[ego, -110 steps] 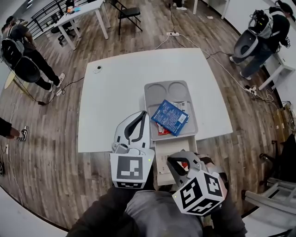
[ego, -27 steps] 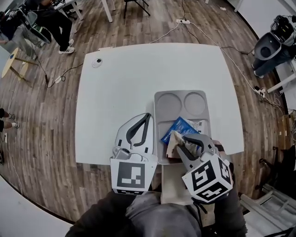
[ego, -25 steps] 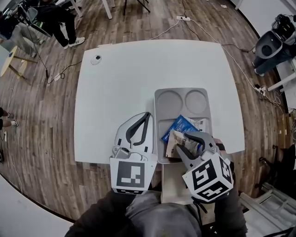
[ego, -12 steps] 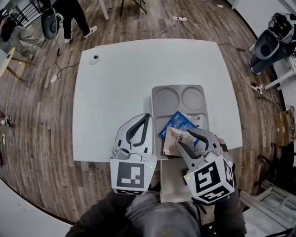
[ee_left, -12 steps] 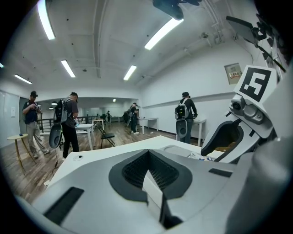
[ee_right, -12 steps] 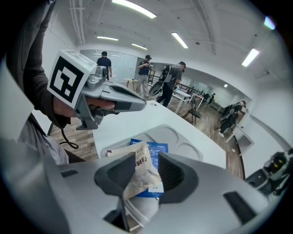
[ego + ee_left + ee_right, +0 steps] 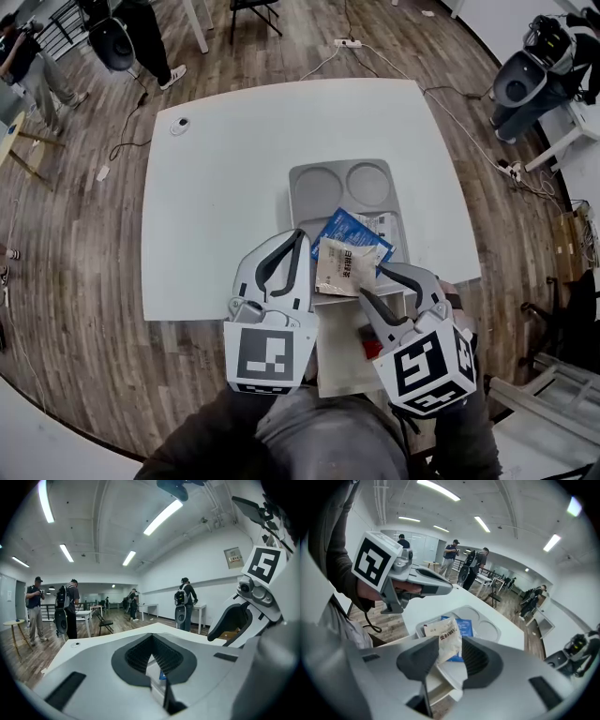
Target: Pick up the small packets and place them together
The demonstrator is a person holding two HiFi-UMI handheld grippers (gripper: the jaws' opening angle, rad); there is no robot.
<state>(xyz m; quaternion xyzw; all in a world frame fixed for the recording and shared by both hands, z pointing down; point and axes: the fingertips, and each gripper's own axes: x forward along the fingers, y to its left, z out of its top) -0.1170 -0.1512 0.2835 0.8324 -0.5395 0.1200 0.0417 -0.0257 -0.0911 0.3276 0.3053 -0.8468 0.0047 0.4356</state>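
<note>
Now a beige packet [image 7: 349, 267] is held tight in the right gripper [image 7: 373, 281], at the middle of the frame, by the grey tray's [image 7: 294, 197] lower edge. The left gripper [image 7: 294, 244] is closed on nothing, over the white table [image 7: 216, 197]. Wooden floor [image 7: 75, 291] is seen all around.

Room, as I see it on my feed:
- wood-plank floor [image 7: 84, 253]
- large white table [image 7: 225, 169], centre
- dark folding chair [image 7: 255, 9] beyond its far edge
- small round side table [image 7: 17, 131], far left
- power strip [image 7: 349, 42] on the floor
- white walls [image 7: 206, 578]
- long ceiling strip lights [image 7: 161, 517], lit
</note>
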